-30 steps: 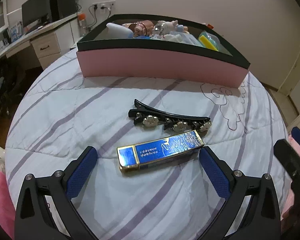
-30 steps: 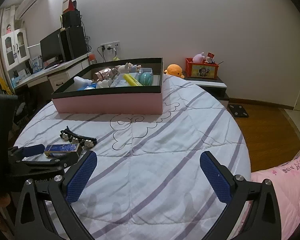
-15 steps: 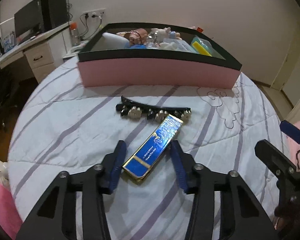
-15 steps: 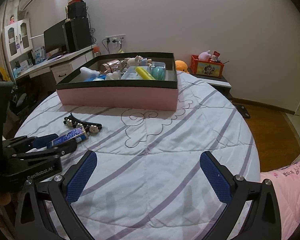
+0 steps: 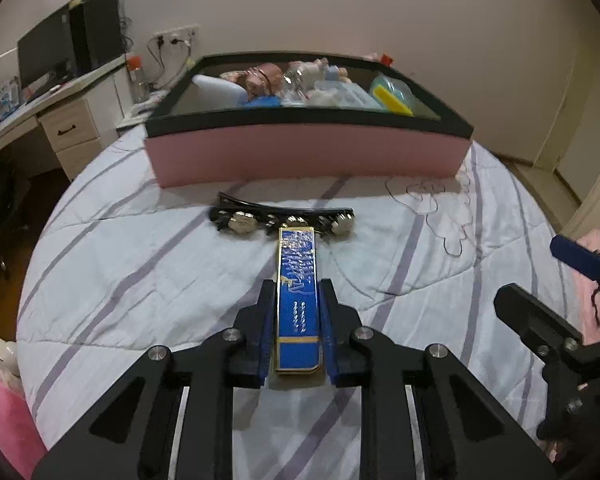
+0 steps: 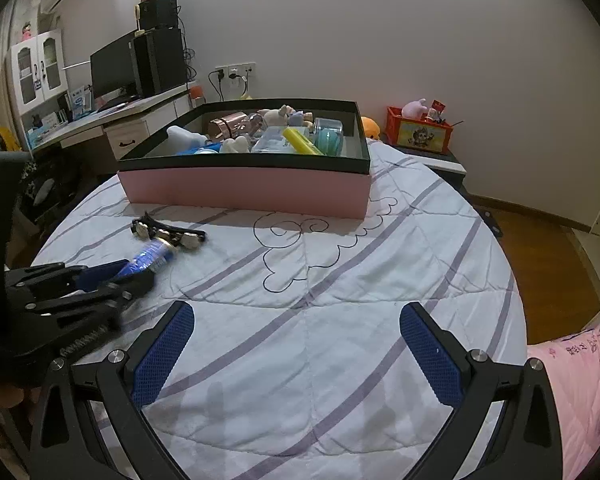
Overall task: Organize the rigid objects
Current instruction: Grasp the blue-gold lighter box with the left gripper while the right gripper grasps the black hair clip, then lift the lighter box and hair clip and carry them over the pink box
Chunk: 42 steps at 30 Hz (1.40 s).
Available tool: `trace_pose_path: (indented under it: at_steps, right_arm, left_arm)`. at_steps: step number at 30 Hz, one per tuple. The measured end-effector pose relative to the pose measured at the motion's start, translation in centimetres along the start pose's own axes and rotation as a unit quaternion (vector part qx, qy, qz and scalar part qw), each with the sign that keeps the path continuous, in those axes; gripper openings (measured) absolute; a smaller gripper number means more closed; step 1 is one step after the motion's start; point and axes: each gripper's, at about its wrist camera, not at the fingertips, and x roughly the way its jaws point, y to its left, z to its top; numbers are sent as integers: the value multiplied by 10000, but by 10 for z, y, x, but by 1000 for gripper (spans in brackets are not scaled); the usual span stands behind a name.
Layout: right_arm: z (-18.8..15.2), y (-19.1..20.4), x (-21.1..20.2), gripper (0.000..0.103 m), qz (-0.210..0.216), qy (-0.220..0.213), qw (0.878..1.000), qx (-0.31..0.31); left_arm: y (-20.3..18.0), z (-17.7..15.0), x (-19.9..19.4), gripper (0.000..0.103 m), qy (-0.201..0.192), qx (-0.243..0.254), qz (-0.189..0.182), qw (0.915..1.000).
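The left gripper [image 5: 296,326] pinches the near end of the blue case [image 5: 297,292]; most of its length juts ahead of the pads, so it may pivot or snag the hair clip [image 5: 284,220] touching its far tip; the right gripper [image 6: 296,354] hangs spread, holding nothing; the pink box [image 5: 308,156] lies beyond.

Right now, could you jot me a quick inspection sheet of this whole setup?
Surface: round bed with striped white quilt.
Job's things: blue and gold flat case between the left gripper's pads; black hair clip with metal flowers touching its far end; pink box behind, already holding toys and bottles.
Clutter: pink cloth at the bed's edge.
Grippers: left gripper has just closed on the case; right gripper open, nothing between its jaws.
Cables: plugs in wall socket.
Surroundings: desk with monitor, red toy crate.
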Motion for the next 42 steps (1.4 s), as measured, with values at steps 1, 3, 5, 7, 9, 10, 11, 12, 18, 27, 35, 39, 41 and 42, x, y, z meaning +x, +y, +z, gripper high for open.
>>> trace_pose_path:
  at_steps: [1,3,5,7,9,10,11,12,18,27,35,39,41,42]
  right_arm:
    - [1,2,1,103,6,6,10000,-28]
    - [4,9,4,103,44,27,9999,-139]
    - [10,19,10,103,144,59,9993,-337]
    - [16,31,19,103,285,135,9979,-574]
    - [23,45,29,103,395,178,9955,-839]
    - [29,54,38,103,446,268,9935,-1014]
    - [32,61,45,103,479,322,9918,-1137]
    - [36,68,51,103,510,301,9902,-1264]
    - [53,99,88,103,774,519,9783,-1852]
    - [49,109,97,30,1509,768,9648,-2011]
    - [16,49,55,19,803,595,9918,-796]
    - [-11,12,25,19,503,521,9974,-26]
    - [-18,10,24,19,422,597,9973,-12]
    - [-20,10,24,19,439,555,9975,-11]
  left_arm:
    - [3,-2,-3,21,0,3,19,10000]
    - [9,-5,-10,21,-94,-49,112,9999]
    - [17,-8,-15,21,-67,-68,151,9998]
    - [27,-11,-22,21,-129,-149,324,9993]
    - [38,-13,-26,21,-118,-185,562,9982]
    - [43,-14,-27,21,-114,-212,616,9978]
    - [46,-15,-29,21,-110,-232,638,9976]
    - [51,-16,-30,21,-126,-281,652,9974]
    - [64,-18,-29,21,-67,-306,830,9961]
    - [65,-20,-20,21,19,-307,752,9967]
    - [33,-17,-15,21,4,-90,429,9990]
    - [4,-16,-13,21,-16,143,172,9997]
    - [-6,-16,-10,21,-10,231,166,9996]
    - [-10,-16,-9,21,-15,265,196,9995]
